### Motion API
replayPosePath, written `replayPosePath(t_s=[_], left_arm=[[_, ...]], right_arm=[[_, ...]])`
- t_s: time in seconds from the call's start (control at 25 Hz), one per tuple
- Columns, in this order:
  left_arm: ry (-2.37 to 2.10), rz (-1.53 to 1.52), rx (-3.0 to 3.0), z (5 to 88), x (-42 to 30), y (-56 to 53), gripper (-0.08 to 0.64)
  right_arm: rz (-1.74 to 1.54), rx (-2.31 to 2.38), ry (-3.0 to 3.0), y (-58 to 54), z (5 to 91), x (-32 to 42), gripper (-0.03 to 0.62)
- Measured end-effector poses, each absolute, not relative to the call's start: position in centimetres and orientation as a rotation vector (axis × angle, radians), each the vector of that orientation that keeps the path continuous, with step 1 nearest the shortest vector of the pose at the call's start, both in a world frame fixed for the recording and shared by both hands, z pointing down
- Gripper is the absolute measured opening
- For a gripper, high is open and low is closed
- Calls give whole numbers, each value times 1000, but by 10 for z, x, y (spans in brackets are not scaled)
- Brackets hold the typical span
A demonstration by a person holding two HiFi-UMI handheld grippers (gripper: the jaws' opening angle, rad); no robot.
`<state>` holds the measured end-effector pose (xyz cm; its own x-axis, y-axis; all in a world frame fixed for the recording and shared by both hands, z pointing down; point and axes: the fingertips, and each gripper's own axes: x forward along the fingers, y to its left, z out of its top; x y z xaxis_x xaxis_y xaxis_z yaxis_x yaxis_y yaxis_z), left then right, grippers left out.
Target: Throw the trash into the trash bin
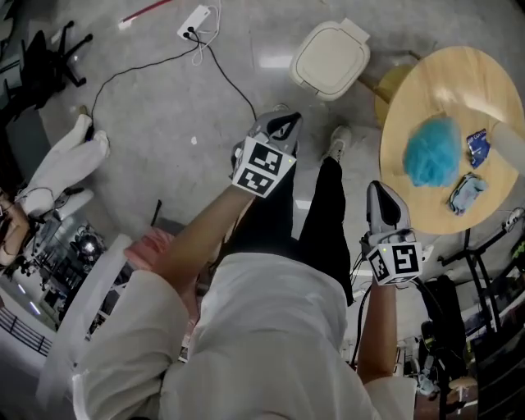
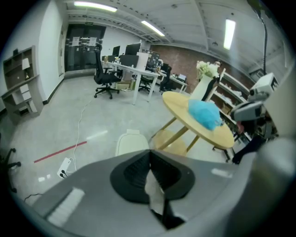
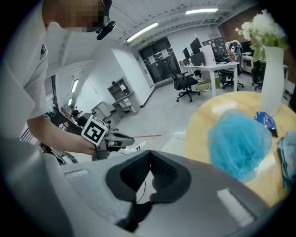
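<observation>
A white lidded trash bin [image 1: 330, 59] stands on the grey floor ahead of my feet, also seen in the left gripper view [image 2: 132, 142]. To its right is a round wooden table [image 1: 443, 82] carrying a fluffy blue bundle [image 1: 432, 152], a small blue packet [image 1: 478, 148] and a grey-blue cloth [image 1: 466, 194]. My left gripper [image 1: 289, 117] hangs over the floor short of the bin, its jaws meeting [image 2: 149, 153], with nothing seen between them. My right gripper [image 1: 377, 187] is near the table's front edge, shut and empty [image 3: 149, 152], facing the blue bundle [image 3: 238, 139].
A power strip [image 1: 194, 22] with trailing cables lies on the floor at the far left. A yellow stool [image 2: 169, 141] sits under the table. A white vase with flowers [image 3: 273, 78] stands on the table. Desks and office chairs [image 2: 104, 76] fill the room's far side.
</observation>
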<state>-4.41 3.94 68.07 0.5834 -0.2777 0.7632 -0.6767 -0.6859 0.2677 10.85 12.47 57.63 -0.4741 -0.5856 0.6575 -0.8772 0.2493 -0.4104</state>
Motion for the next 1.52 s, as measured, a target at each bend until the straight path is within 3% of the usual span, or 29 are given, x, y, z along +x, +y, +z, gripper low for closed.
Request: replayPosePath(t_s=[0.64,1.52], left_arm=[[-723,1092,2119,865,-38,48,5],[-709,1219,2033,986,-21,40,5]], right_arm=[[1088,1404,-2155,115,639,74,0],[1292,1356,-2094,128,750,65,0]])
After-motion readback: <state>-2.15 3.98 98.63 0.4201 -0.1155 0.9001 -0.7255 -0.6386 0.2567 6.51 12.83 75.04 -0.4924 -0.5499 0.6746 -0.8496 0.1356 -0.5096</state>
